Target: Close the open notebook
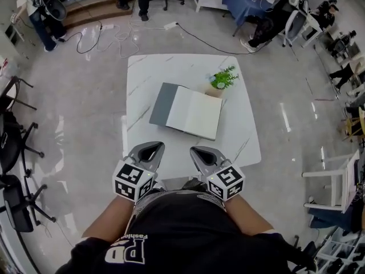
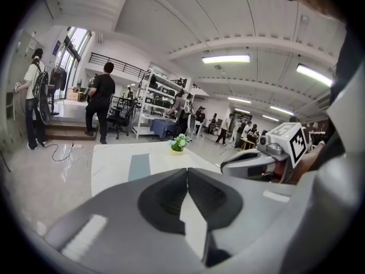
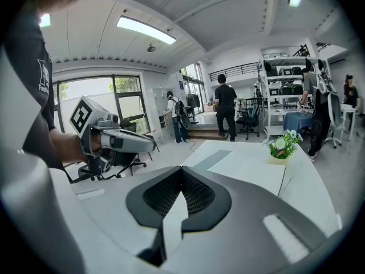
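Overhead, both forearms sit tucked against the torso, with the left gripper [image 1: 150, 148] and right gripper [image 1: 199, 151] side by side, pointing forward over the tabletop's [image 1: 171, 67] near edge. The notebook [image 1: 188, 112] lies spread mid-tabletop, skewed, its grey cover left and white pages right. Left gripper view: jaws pressed together, empty. Right gripper view: jaws likewise meeting tip to tip, nothing between.

In the head view the left gripper [image 1: 153, 147] and right gripper [image 1: 198, 150] cover parts of the white table's [image 1: 171, 67] near edge. Ahead of them, any writing on the open notebook [image 1: 188, 112] is too small to tell.
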Demonstrator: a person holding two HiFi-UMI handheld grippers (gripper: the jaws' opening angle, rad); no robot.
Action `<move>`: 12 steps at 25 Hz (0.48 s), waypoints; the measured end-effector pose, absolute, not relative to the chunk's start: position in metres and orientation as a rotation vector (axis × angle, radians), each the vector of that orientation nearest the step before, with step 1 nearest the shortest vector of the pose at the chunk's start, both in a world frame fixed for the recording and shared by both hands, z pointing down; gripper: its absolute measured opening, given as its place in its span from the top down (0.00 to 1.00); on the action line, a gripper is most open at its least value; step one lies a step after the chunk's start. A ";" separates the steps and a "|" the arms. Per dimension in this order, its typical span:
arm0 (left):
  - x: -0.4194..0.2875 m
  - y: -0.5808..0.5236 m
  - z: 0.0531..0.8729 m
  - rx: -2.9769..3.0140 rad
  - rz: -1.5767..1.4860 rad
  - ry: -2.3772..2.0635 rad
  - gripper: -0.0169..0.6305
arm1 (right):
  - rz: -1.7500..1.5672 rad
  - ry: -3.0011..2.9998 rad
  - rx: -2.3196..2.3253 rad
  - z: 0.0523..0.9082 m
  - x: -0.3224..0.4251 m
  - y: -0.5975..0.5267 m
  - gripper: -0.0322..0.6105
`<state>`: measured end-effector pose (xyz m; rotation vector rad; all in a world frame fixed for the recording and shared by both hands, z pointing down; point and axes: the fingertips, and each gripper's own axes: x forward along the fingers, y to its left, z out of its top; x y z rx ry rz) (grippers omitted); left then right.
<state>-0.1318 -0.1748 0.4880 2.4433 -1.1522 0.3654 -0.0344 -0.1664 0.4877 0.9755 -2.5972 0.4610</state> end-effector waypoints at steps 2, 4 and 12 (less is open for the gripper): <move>-0.127 -0.176 0.486 2.439 0.359 -1.170 0.88 | 0.449 -2.608 0.958 0.484 -0.032 -0.172 0.95; -0.123 -0.177 0.484 2.436 0.357 -1.189 0.88 | 0.436 -2.619 0.935 0.482 -0.029 -0.175 0.95; -0.111 -0.178 0.486 2.405 0.380 -1.248 0.88 | 0.415 -2.647 0.873 0.480 -0.016 -0.182 0.95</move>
